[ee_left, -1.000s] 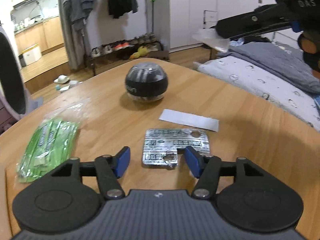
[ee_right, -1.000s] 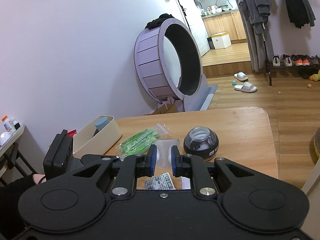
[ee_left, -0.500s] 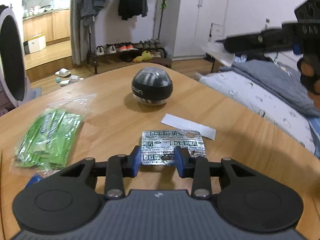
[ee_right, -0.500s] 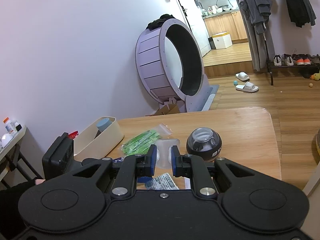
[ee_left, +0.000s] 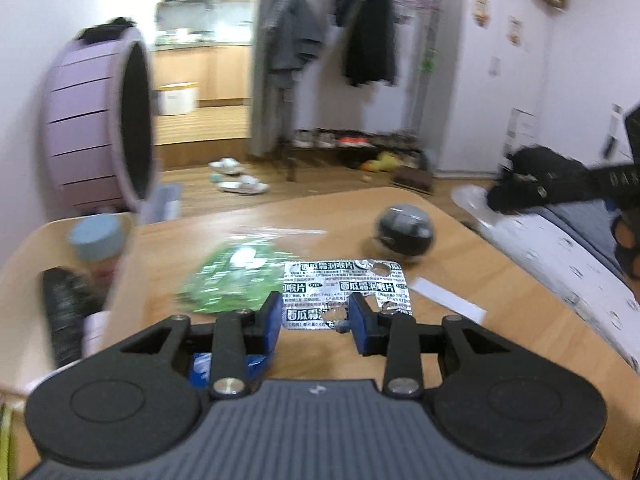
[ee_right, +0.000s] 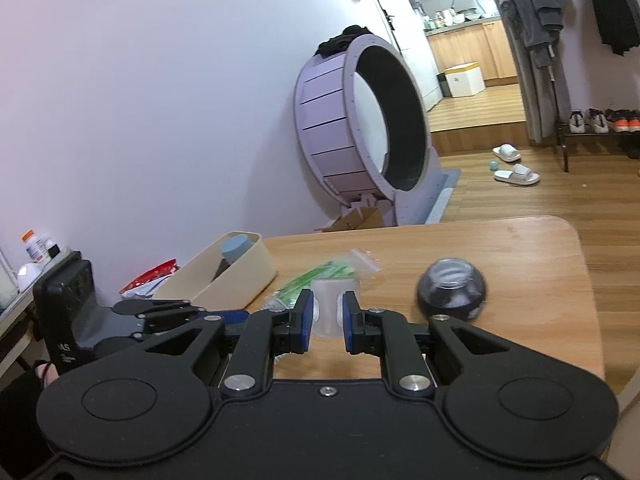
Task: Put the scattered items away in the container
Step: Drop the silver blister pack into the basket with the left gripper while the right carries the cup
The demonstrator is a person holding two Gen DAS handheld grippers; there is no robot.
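My left gripper is shut on a silver blister pack of tablets and holds it above the wooden table, close to the cream container at the left. My right gripper is shut on a small clear plastic piece and hovers above the table. A green sachet bag and a black ball-shaped object lie on the table. The container holds a blue-capped jar and a dark object.
A white paper strip lies right of the blister pack. A purple cat wheel stands on the floor beyond the table. A bed lies to the right. A red packet lies behind the container.
My left gripper closed on the blister pack, lifted it and swung left toward the container, which has come into view. My right gripper stayed shut on the clear piece, nearly still.
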